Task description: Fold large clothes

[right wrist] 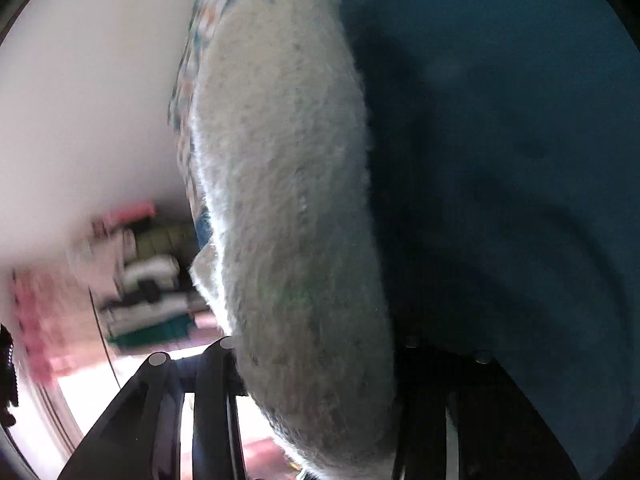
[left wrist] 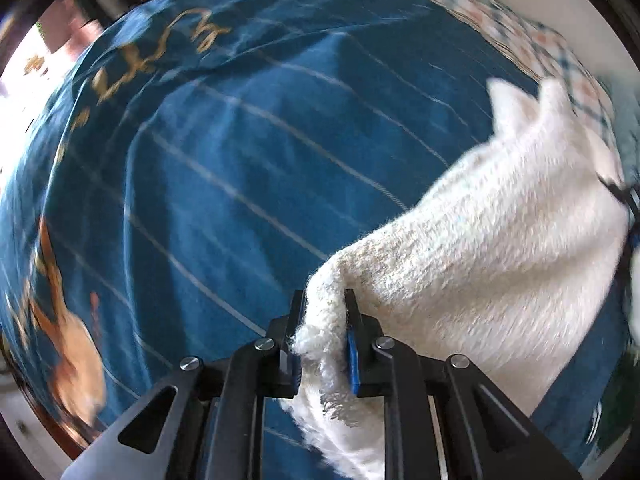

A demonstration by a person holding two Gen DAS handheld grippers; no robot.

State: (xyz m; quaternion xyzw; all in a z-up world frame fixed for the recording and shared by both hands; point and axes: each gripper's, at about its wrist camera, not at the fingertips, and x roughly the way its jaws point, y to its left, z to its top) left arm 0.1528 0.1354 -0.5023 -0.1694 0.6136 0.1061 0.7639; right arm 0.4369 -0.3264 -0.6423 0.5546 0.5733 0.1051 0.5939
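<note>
Left wrist view: the left tongs point(left wrist: 323, 322) are seen pinched narrow on a bunched edge of a fluffy white garment point(left wrist: 480, 248), with pile squeezed between the two black fingers point(left wrist: 297, 312) and loose fibres hanging below them. From the grip, the garment is stretched away toward the right side of the bed, held above a blue bedspread point(left wrist: 240, 128) with pale thin stripes and gold lettering near its far edge. A checked patterned cloth point(left wrist: 520, 40) is noted along the far right edge of the bed, beyond the garment. An orange figure point(left wrist: 72, 340) is printed on the bedspread at the near left.

Right wrist view: the frame is blurred. The right tongs point(right wrist: 316, 364) are largely covered by the white garment point(right wrist: 288, 200), which is draped over where the fingertips would be; only the black linkage is seen below. Whether these tongs are clamped on the fabric cannot be told. Dark blue bedspread point(right wrist: 500, 160) is seen to the right, a white wall point(right wrist: 80, 100) and blurred stacked items point(right wrist: 152, 292) to the left.
</note>
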